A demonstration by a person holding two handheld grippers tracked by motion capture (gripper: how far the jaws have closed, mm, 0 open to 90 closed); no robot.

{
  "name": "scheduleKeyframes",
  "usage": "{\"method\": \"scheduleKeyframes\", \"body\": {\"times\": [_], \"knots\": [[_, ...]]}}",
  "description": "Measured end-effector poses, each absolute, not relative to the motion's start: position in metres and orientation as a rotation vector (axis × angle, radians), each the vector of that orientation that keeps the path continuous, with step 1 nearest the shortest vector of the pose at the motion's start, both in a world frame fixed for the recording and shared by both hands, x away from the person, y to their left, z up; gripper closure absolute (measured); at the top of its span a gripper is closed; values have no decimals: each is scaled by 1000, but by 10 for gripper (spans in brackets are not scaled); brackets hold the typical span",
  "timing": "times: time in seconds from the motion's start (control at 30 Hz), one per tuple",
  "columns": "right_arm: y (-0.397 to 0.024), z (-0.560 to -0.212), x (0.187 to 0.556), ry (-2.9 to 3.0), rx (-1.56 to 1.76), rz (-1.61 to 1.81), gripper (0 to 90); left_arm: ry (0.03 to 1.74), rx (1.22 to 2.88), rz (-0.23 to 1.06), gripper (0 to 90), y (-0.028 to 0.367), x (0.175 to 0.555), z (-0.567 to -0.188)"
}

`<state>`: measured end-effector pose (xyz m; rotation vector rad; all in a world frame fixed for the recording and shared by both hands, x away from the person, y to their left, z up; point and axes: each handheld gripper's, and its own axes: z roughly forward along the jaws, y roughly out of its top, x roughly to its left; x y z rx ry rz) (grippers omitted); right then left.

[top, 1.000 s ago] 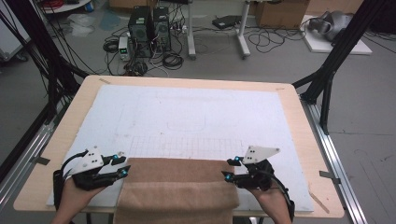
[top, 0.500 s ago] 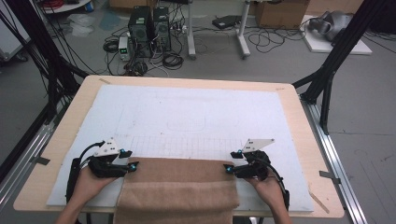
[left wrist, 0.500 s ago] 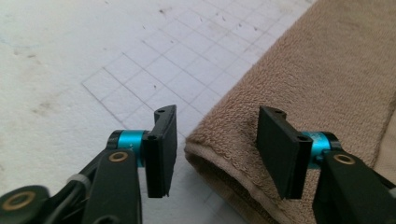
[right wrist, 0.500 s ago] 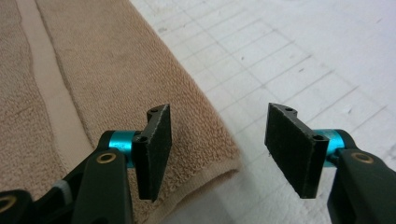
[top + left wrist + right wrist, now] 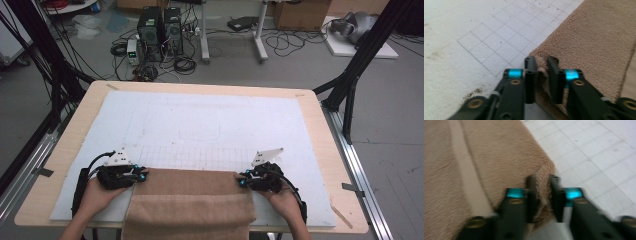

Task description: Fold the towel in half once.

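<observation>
Left gripper [image 5: 142, 176] and right gripper [image 5: 242, 180] low, level, jaws inward, just closed to a narrow pinch.

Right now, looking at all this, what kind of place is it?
Probably a robotics lab or workshop: a wooden table with a white gridded mat, black desktop computer towers amid tangled floor cables, and black metal rig struts beside it.

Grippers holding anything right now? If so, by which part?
Yes. Both hold the towel: the left gripper pinches its far left corner, the right gripper its far right corner. Jaws just closed on the cloth.
</observation>
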<state>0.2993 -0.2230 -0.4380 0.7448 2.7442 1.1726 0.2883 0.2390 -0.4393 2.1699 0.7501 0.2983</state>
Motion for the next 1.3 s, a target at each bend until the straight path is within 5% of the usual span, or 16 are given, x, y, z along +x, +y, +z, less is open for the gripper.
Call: {"method": "scheduleKeyframes", "body": {"times": [0.4, 1.07, 1.17, 1.3], "knots": [[-233, -409, 316, 2646, 770, 1151, 840, 768, 2110, 428, 849, 227, 308, -415], [-240, -327, 415, 2466, 879, 1152, 838, 912, 1979, 557, 851, 222, 402, -327], [-234, -328, 420, 2448, 894, 1164, 651, 971, 2002, 594, 824, 228, 406, -330], [-232, -346, 417, 2506, 944, 1156, 581, 1009, 2008, 585, 651, 242, 402, -345]]}}
